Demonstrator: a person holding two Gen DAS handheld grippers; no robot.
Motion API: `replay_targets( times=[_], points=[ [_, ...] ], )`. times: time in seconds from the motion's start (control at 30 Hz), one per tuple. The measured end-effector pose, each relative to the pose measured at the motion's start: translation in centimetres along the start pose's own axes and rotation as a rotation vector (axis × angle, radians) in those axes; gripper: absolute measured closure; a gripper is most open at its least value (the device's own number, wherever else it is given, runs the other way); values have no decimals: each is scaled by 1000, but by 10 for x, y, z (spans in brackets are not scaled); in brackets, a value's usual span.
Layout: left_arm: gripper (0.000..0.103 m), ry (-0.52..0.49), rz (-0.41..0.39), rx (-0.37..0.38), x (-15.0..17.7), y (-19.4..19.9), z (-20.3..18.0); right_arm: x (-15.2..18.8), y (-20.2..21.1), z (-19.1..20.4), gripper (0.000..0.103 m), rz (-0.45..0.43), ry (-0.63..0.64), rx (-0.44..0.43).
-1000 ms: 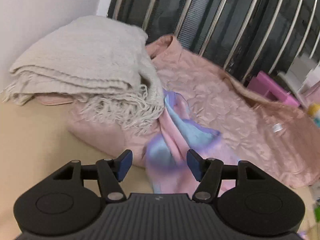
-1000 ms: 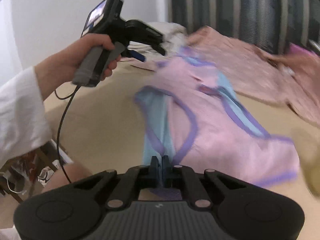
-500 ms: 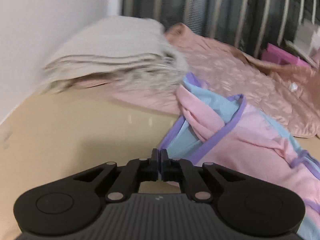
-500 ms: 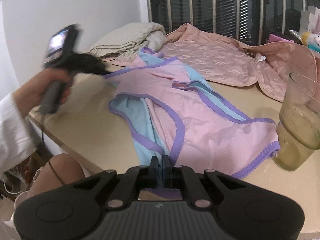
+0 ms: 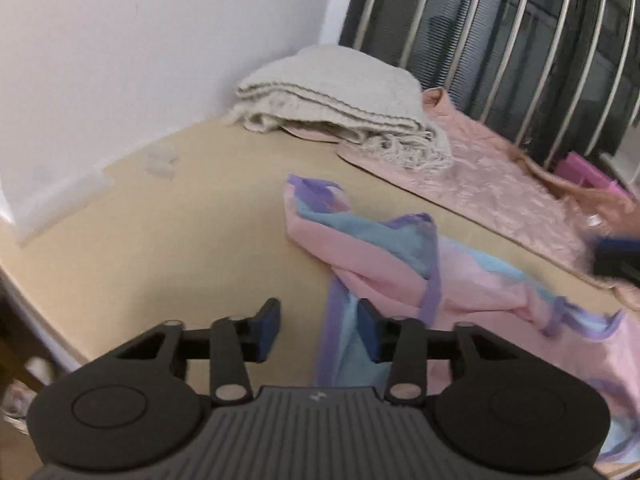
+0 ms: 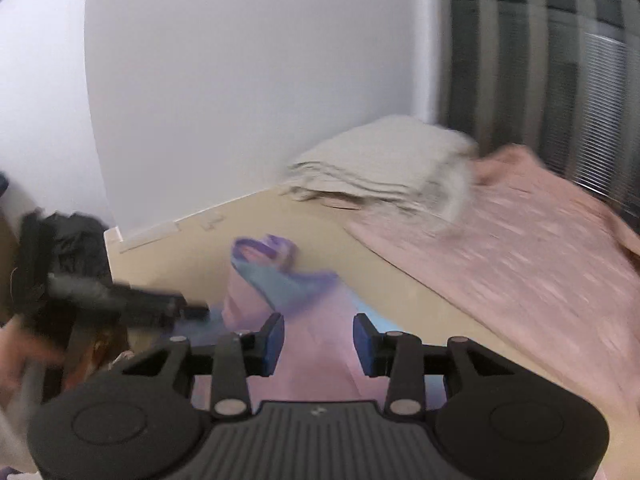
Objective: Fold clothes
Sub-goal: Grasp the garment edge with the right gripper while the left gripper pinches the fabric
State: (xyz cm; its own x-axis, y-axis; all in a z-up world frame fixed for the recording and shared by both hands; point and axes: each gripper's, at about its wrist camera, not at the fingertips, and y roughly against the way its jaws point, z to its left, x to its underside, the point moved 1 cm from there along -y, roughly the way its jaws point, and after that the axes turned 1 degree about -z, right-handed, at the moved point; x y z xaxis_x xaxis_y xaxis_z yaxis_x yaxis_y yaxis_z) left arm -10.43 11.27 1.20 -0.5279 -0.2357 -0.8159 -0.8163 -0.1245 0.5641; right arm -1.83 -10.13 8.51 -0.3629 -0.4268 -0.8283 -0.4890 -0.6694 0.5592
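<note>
Both tools, left tool (image 5: 316, 330) and right tool (image 6: 318, 338), are released. Pink garment (image 5: 384, 256) lies bunched at frame centre on the desk (image 5: 160, 248). Recommend flattening before folding.

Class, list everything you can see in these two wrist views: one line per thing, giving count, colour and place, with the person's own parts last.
Jersey: one, pink, light blue and purple trim, crumpled on the table in front of both grippers.
Knitted blanket: one, cream, fringed, folded at the back by the wall.
Quilted jacket: one, dusty pink, spread along the back, partly under the blanket.
Table: one, beige.
Wall: white, left.
Railing: metal bars, behind.
Box: one, magenta, far right.
Left gripper: black with blue pads, open above the jersey edge.
Right gripper: black with blue pads, open above the jersey.
</note>
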Motion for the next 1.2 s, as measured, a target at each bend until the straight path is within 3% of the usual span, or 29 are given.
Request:
replay_targets(
  times=[0.2, 0.27, 0.33, 0.37, 0.43, 0.5, 0.53, 0.6, 0.7, 0.73, 0.8, 0.87, 1.0, 1.13, 1.17, 1.2],
  points=[
    [91, -74, -31, 8, 10, -2, -6, -51, -134, -3, 66, 180, 128, -15],
    [94, -77, -44, -2, 12, 0, -4, -55, -162, -13, 66, 223, 114, 37],
    [96, -53, -51, -19, 13, 0, 1, -55, -177, -24, 67, 267, 69, 25],
    [97, -47, -57, -35, 13, 1, 4, -52, -178, -30, 71, 279, 31, -5],
    [97, -38, -70, -69, 16, 1, 7, -47, -171, -34, 98, 282, -12, -45],
    [97, -29, -79, -90, 19, 2, 8, -44, -155, -34, 100, 222, -5, 61],
    [97, -27, -80, -98, 19, 3, 8, -43, -147, -37, 100, 174, -22, 159],
    [97, -30, -73, -89, 20, 5, 7, -39, -127, -57, 100, 98, -148, 309],
    [96, -45, -64, -78, 20, 7, 3, -31, -111, -63, 96, 115, -138, 359],
    [95, -50, -60, -76, 19, 7, 2, -32, -106, -59, 95, 110, -128, 355],
    [92, -48, -52, -55, 18, 5, 0, -38, -99, -48, 70, 80, -112, 319],
    [90, -73, -54, -52, 19, 3, -4, -47, -100, -28, 70, 43, -65, 191],
    [90, -104, -61, -57, 22, 4, -10, -56, -145, 16, 65, 133, -1, -39],
    [95, -113, -62, -45, 28, 11, -12, -54, -196, 35, 65, 203, -18, -28],
    [95, -115, -63, -43, 29, 13, -12, -52, -201, 34, 70, 203, -34, -37],
    [96, -117, -64, -42, 30, 14, -12, -52, -200, 34, 92, 189, -49, -32]
  ],
)
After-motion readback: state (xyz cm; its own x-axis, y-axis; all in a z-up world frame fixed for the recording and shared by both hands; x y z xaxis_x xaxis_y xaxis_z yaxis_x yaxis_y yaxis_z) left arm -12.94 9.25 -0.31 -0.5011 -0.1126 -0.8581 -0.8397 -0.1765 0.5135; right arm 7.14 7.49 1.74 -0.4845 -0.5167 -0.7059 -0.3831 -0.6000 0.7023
